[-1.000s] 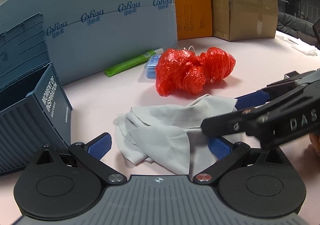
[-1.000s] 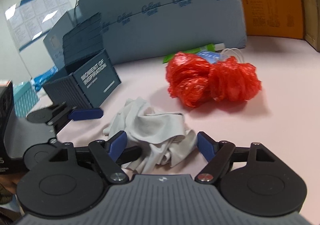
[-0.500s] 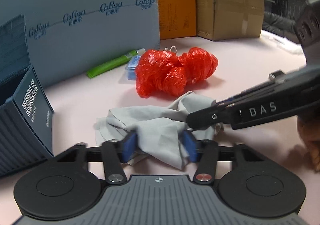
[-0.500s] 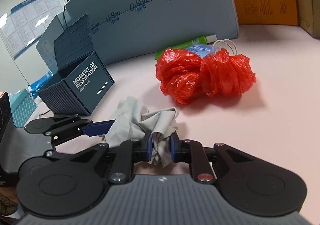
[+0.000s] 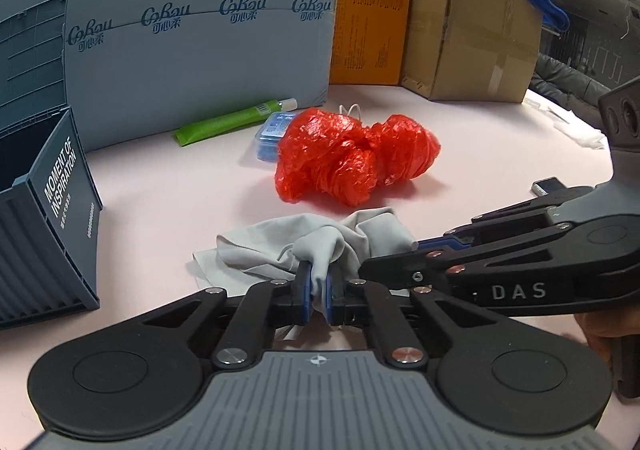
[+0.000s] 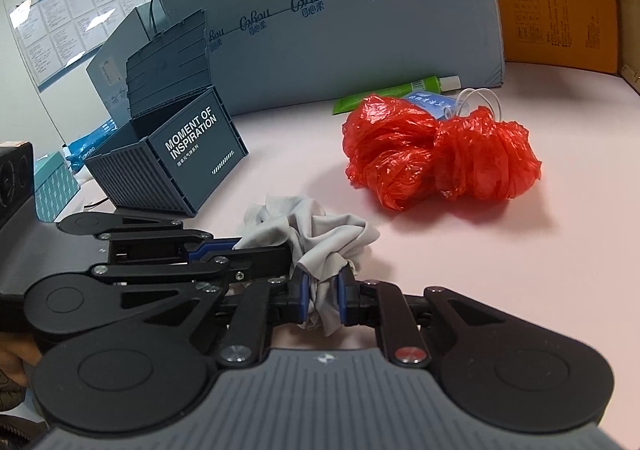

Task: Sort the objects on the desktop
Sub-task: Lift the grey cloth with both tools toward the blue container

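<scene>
Pink tabletop (image 5: 500,138) carries everything. The dark blue storage box (image 6: 176,166), lid up, stands off the left gripper's side, so that hand looks nearer to it. The red plastic bag (image 5: 356,158) lies beyond. Nearest, the grey cloth (image 5: 320,238) is bunched on the table, pinched at two spots: the left gripper (image 5: 316,288) and right gripper (image 6: 323,292) both clamp its folds.

Office, notice board (image 6: 76,14) on wall, cardboard boxes (image 5: 472,30), desk (image 5: 480,154)
</scene>
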The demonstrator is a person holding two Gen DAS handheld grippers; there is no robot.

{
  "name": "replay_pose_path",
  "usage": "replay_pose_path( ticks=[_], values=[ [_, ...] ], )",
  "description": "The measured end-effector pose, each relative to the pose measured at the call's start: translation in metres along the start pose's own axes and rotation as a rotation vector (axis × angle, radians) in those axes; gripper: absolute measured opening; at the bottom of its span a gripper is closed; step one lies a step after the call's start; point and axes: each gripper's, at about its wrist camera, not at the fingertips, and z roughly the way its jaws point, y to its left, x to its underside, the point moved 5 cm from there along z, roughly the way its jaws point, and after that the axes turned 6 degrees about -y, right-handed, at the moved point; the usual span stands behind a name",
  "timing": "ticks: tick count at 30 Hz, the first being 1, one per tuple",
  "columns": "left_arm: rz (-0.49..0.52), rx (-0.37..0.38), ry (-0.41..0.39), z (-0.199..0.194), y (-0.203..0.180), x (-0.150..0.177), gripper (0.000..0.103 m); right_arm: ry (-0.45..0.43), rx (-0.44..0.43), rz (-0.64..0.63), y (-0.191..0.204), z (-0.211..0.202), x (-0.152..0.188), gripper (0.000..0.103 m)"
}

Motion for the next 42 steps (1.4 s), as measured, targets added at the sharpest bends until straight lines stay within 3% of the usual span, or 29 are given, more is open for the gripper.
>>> replay_pose_path(
  ticks=[16, 42],
  values=[
    [-0.024, -0.004, -0.03, -0.013, -0.005, -0.002, 0.004, -0.025, -0.007, 0.0, 0.008, -0.007, -0.002, 0.015],
    [0.004, 0.057, 0.013, -0.029, -0.003, -0.002, 0.004, -0.039, 0.093, 0.065, 0.03, -0.02, 0.003, 0.015]
  ],
)
